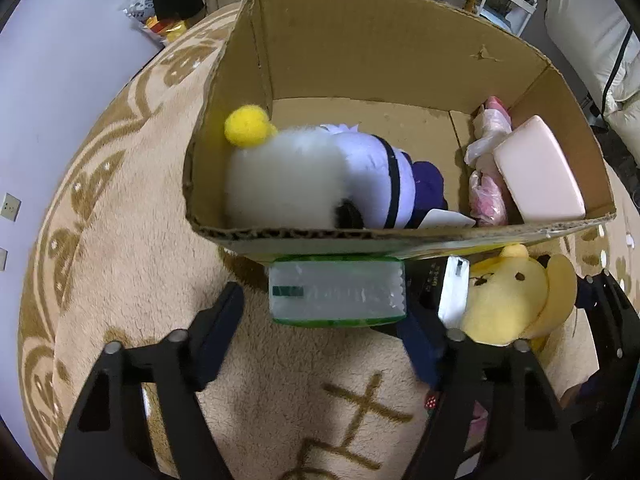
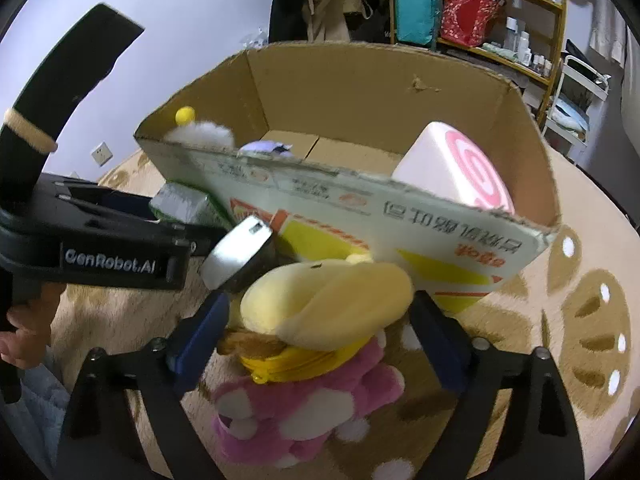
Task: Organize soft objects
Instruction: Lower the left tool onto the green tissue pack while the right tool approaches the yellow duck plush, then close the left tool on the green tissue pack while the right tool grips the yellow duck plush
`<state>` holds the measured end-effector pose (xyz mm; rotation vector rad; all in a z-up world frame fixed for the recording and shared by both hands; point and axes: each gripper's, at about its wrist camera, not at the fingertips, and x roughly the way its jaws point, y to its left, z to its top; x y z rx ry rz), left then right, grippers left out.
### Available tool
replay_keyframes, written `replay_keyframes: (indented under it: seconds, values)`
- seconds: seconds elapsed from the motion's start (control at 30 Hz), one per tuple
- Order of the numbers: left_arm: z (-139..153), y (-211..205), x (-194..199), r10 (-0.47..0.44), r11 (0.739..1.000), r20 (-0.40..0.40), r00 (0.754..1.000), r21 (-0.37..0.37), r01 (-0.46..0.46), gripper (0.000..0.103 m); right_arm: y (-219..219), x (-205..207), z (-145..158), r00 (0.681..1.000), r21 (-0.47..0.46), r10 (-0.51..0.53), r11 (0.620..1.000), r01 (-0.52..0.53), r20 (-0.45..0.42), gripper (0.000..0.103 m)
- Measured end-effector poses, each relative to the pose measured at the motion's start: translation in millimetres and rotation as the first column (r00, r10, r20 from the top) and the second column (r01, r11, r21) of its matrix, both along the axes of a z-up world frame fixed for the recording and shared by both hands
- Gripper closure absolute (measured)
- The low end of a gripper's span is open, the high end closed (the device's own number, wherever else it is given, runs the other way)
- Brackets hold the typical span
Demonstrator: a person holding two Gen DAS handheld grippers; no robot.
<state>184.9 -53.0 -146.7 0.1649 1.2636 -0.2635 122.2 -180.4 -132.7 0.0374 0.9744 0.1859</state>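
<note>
Left claw [image 1: 320, 320]: wide open — clear green-edged tissue pack [image 1: 336, 294] between its fingers, against the brown cardboard box [image 1: 360, 60].
Right claw [image 2: 320, 332]: wide, around the yellow plush toy [image 2: 324, 300] — outside the box, on the pink plush toy [image 2: 304, 412].

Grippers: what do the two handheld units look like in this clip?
Both are matte black frames with dark blue finger pads and round silver pivot bolts. The left gripper, seen from the right wrist view, carries white "GenRobot.AI" lettering on its side. A bare hand shows beneath it.
</note>
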Motion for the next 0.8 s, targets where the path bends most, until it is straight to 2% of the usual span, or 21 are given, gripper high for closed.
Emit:
replay_keyframes:
  seconds: [0.1,0.17,0.27,0.57,0.8]
  values:
    - [-2,2,1,0.001,1.0,-0.013,1.0,-0.024,-0.001,0.044,3,-1,-1,1.0,-0.003,0.016,1.0,-0.016,-0.004,0.015]
    - [-2,3,0,0.004,0.999,-0.019,1.0,-0.034,-0.005,0.047,4,-1,-2,1.0,-0.002,0.024,1.0,-0.024,-0.003,0.02]
    - [-1,5,-2,0.001,1.0,-0.014,1.0,-0.032,-0.001,0.051,4,-2,-2,1.0,0.002,0.022,1.0,-0.022,-0.003,0.02]
    - [7,7,-16,0.0,1.0,0.0,1.0,-0.013,0.0,0.051,-6,-8,3,1.0,0.029,0.015,0.999,-0.016,0.015,0.038]
    - [21,10,-32,0.015,1.0,0.029,0.999,-0.008,-0.014,0.051,-4,-16,9,0.999,0.027,0.008,1.0,-0.009,0.039,0.043]
